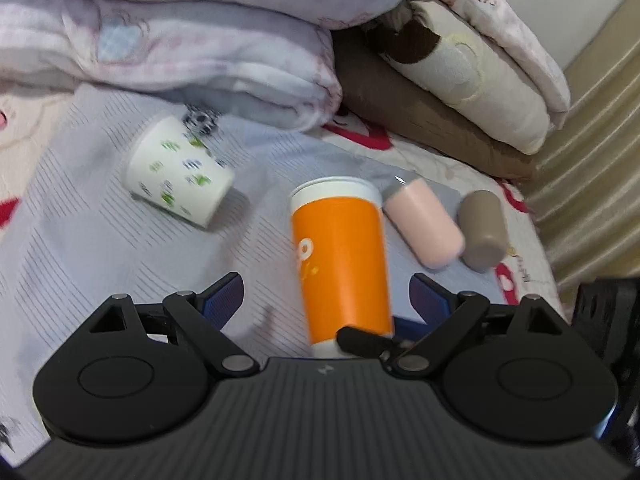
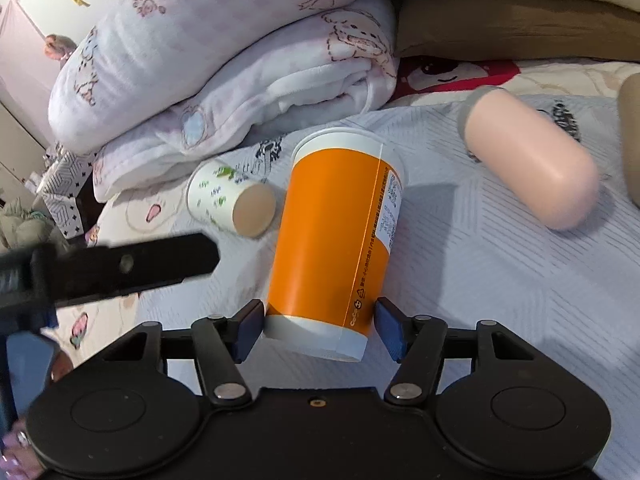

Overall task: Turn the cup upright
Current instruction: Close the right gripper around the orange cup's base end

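An orange paper cup with white rims [image 2: 332, 236] is held near its base between the blue pads of my right gripper [image 2: 318, 326], rim pointing away and up. It also shows in the left wrist view [image 1: 340, 260], between the wide-open fingers of my left gripper [image 1: 326, 300], which holds nothing. A white cup with green and blue print [image 1: 178, 170] lies on its side on the bed to the left; it also shows in the right wrist view [image 2: 230, 202].
A pink cup [image 1: 424, 224] and a brown cup [image 1: 482, 234] lie on their sides on the grey patterned mat [image 1: 80, 240]. Folded pink blankets [image 1: 180, 40] and pillows [image 1: 460, 80] are stacked behind. A beige headboard [image 1: 592, 160] is at the right.
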`<state>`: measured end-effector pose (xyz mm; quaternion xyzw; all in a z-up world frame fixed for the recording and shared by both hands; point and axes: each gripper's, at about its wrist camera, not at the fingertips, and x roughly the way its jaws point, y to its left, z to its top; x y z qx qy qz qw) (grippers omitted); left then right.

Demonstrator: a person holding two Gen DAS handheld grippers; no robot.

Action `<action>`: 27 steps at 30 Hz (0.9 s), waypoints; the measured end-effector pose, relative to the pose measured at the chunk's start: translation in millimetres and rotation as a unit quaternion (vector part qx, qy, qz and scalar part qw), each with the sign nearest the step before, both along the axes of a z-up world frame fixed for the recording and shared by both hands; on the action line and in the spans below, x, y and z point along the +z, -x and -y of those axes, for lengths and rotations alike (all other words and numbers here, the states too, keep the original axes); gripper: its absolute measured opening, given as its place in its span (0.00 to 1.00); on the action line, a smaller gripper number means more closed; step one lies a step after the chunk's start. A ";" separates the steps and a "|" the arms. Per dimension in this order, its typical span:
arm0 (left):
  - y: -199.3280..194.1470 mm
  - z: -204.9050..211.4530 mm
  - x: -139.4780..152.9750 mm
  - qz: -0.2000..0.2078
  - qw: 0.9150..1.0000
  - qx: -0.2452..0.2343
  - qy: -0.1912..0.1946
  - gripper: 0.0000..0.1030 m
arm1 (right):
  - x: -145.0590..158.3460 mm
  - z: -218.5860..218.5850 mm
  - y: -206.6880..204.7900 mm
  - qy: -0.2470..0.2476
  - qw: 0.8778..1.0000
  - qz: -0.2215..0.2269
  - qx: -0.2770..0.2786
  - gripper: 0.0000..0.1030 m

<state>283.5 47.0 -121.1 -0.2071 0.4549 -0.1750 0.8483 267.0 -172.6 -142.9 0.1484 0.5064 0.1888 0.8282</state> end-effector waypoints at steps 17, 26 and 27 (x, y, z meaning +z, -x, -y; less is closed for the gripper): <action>34.0 40.5 -11.8 -0.043 0.996 -0.079 0.026 0.88 | 9.4 27.9 77.7 0.025 0.999 -0.034 -0.013 0.60; 16.6 33.0 -21.1 -0.071 0.990 -0.092 0.083 0.74 | 29.1 14.9 65.7 0.093 0.994 -0.047 0.035 0.70; 14.2 30.7 -21.2 -0.070 0.989 -0.093 0.091 0.74 | 36.0 13.5 64.0 0.104 0.992 -0.037 0.053 0.72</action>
